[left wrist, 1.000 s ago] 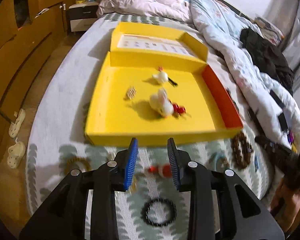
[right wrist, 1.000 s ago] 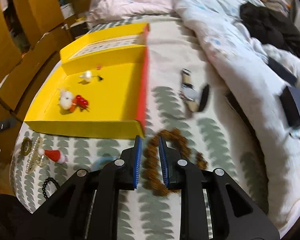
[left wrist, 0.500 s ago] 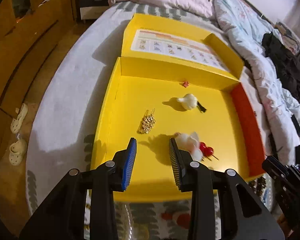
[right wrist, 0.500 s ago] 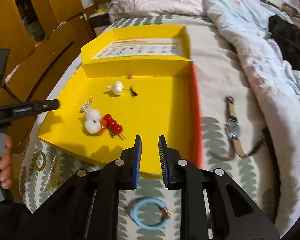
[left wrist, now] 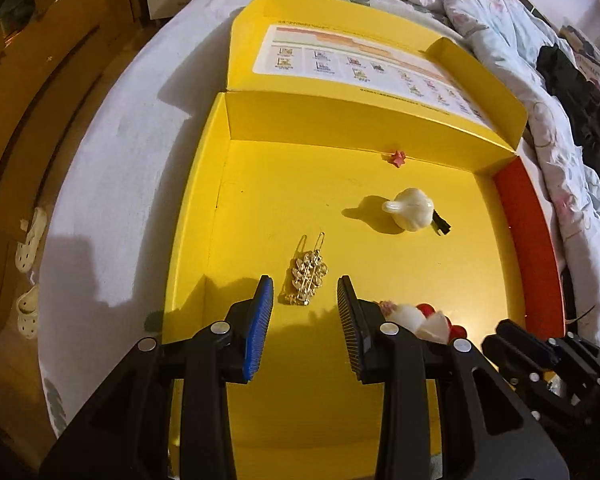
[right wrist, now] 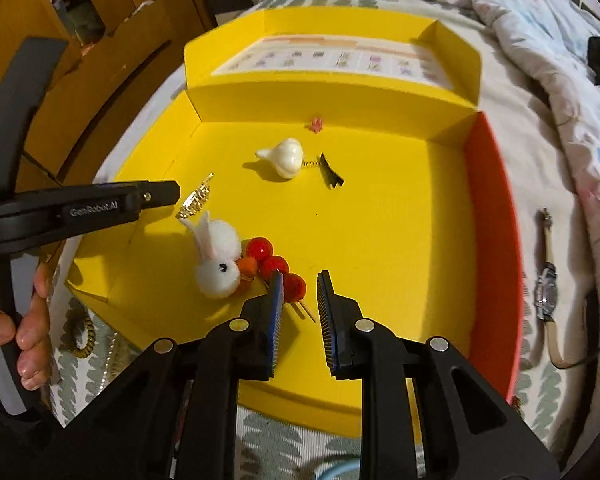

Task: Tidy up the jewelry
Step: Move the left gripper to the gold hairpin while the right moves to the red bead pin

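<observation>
On the bed (left wrist: 112, 168) sits a yellow box (left wrist: 384, 412); my left tool (left wrist: 305, 308) is spread above the gold hairpin (left wrist: 307, 276), my right tool (right wrist: 299, 300) narrowly parted, empty.

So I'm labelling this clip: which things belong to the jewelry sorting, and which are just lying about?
Job:
yellow box
gold hair clip
white rabbit clip
red bead stick
garlic-shaped clip
small pink star
wristwatch

Lying about:
quilt
black clothing
shoes
</observation>
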### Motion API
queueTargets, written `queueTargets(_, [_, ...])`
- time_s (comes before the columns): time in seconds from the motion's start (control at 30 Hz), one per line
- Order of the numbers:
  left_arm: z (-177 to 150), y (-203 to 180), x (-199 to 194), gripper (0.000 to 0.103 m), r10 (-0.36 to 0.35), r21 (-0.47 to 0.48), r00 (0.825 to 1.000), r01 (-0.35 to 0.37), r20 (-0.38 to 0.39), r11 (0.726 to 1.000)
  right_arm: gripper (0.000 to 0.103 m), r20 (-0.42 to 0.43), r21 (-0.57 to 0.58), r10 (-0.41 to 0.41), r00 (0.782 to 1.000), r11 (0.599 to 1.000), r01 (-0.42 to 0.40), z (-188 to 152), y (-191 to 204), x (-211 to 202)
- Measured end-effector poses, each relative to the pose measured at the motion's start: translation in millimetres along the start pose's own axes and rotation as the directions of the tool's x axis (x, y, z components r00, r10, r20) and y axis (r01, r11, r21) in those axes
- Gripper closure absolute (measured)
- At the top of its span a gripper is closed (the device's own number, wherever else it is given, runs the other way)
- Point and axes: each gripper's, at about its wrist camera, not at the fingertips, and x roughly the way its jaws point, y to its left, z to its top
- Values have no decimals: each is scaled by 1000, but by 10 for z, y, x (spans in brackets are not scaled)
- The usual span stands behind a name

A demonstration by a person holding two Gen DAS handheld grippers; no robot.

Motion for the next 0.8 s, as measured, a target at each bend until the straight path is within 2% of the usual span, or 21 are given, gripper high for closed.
queueTargets(0.8, [72,-29,345,69,33,34,997,-31,-65,999,78,-63,-60,3,998,998,-7,119,149,362])
